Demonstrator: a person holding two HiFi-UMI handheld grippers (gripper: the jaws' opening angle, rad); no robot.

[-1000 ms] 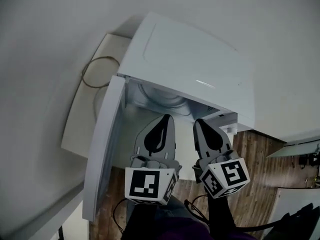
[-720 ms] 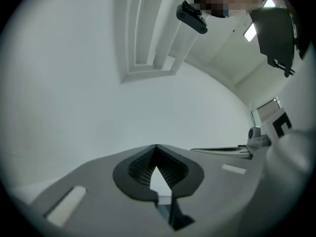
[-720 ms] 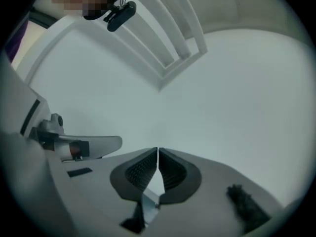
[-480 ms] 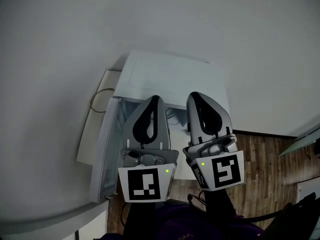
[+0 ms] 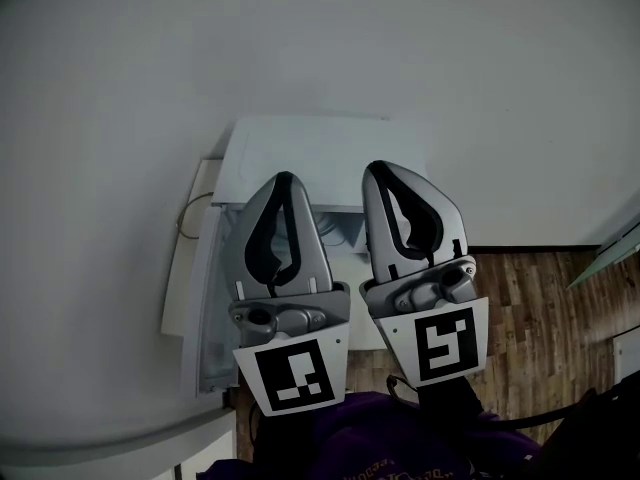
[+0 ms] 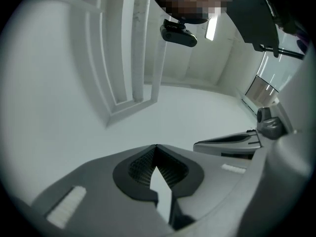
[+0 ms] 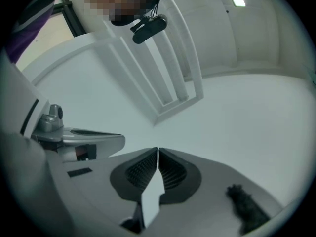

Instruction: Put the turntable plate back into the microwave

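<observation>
While both grippers point upward side by side, each has its jaws closed with nothing between them. The left gripper [image 5: 283, 178] shows ribbed black pads [image 6: 172, 170] meeting at the tip in its own view. The right gripper [image 5: 385, 166] shows the same, with only a hairline slit between its pads. Their shells are smooth grey plastic, rounded like teardrops. A cube with black-and-white square markers sits at the base of each.

In the head view the microwave [image 5: 310, 148] lies below and just beyond the fingertips, largely covered by them. It is a boxy white appliance with a flat, matte top. Its door [image 5: 205, 313] hangs open on the outer side of the left gripper. Only a sliver of the cavity shows in the gap between the two grippers. Something pale and curved shows there, but whether it is the turntable plate cannot be told; neither gripper holds the plate.

A thin wire loop [image 5: 190, 216] lies on the white shelf [image 5: 178, 288] outside the left gripper. Brown wood-grain floor [image 5: 545, 308] spreads outside the right gripper. Both gripper views look up at smooth white walls and white framed panelling [image 7: 170, 78].
</observation>
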